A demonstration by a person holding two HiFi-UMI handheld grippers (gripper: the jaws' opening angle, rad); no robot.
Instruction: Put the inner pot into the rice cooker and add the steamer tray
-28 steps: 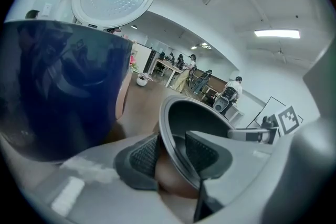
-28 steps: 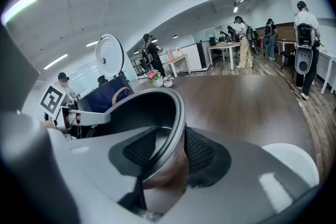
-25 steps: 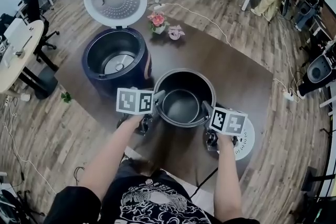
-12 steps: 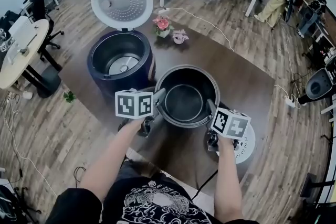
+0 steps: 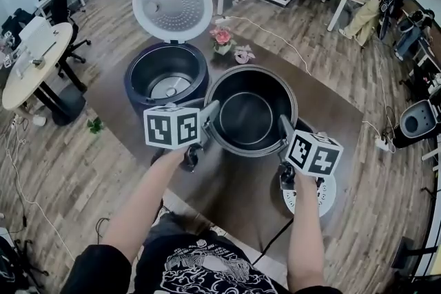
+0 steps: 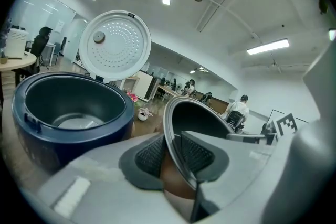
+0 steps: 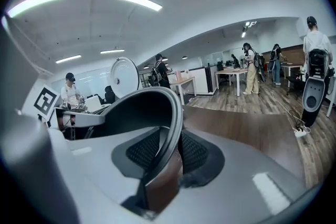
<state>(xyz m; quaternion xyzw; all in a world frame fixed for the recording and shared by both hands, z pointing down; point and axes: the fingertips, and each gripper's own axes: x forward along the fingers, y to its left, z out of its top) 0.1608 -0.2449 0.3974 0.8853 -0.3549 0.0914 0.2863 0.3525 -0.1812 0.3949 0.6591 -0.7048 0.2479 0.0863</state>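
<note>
The dark round inner pot (image 5: 249, 113) hangs above the brown table, to the right of the navy rice cooker (image 5: 165, 79). The cooker's white lid (image 5: 172, 5) stands open and its well is bare. My left gripper (image 5: 210, 113) is shut on the pot's left rim (image 6: 170, 128), its jaws having just closed further onto it. My right gripper (image 5: 284, 127) is shut on the right rim (image 7: 176, 128). The white steamer tray (image 5: 324, 195) lies flat on the table, partly hidden under my right hand.
Two small flower pots (image 5: 224, 38) stand at the table's (image 5: 331, 107) far edge behind the cooker. A round side table (image 5: 27, 65) with office chairs is at the left. Cables run over the wooden floor at the right; people sit at far desks.
Both grippers have lifted the inner pot off the table; it now appears larger and higher in the head view. The cooker and steamer tray have not moved.
</note>
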